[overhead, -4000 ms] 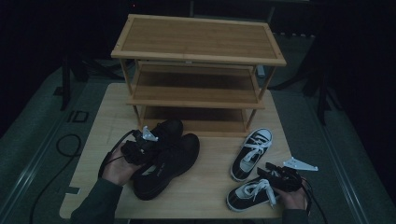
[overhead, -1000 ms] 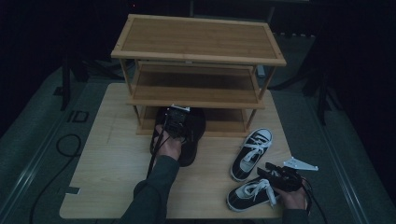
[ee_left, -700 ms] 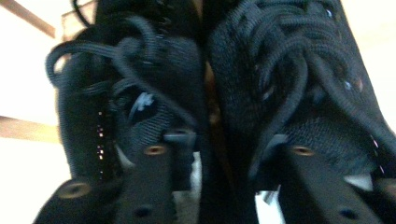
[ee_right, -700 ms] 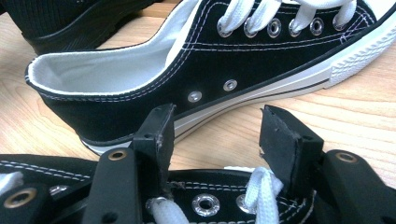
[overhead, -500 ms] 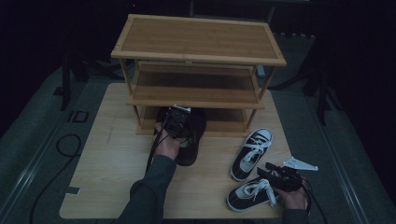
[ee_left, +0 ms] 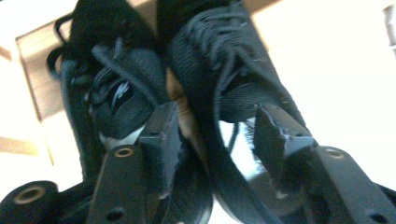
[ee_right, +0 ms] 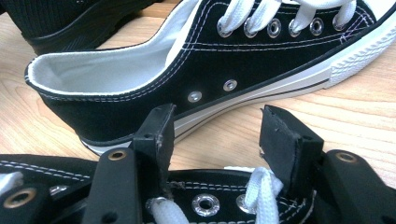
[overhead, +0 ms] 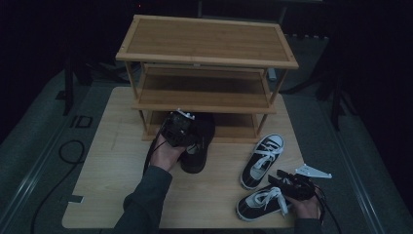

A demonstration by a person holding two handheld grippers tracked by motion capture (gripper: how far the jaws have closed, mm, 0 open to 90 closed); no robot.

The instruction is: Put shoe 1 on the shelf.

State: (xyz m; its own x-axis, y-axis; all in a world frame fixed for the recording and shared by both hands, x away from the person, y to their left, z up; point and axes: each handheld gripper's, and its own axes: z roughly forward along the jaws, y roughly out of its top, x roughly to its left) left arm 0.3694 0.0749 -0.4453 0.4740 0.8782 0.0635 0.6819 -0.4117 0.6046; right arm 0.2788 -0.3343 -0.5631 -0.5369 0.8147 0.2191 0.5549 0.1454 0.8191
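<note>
A pair of black mesh shoes [overhead: 200,146] stands side by side, toes under the bottom tier of the wooden rack [overhead: 207,46]. My left gripper [overhead: 187,135] hovers at their heels. In the left gripper view its jaws [ee_left: 217,135] have just been opening; the heel collar of the right black shoe [ee_left: 219,60] runs between them, untouched by the pads. The other black shoe [ee_left: 107,88] lies beside it. My right gripper [overhead: 278,182] is open over a black-and-white sneaker [overhead: 260,202]; its mate [overhead: 263,153] lies just beyond. The right gripper view shows open jaws [ee_right: 217,135] above the near sneaker's laces [ee_right: 205,201].
The rack has three wooden tiers; the middle tier [overhead: 204,97] and top tier are bare. It stands at the back of a light wooden table [overhead: 112,161]. A cable [overhead: 68,151] loops on the floor at the left. Dark surroundings lie beyond the table.
The left gripper carried the black shoes from the table's front left to the rack's bottom tier, opened, and drew back and up a little. The right gripper has kept still.
</note>
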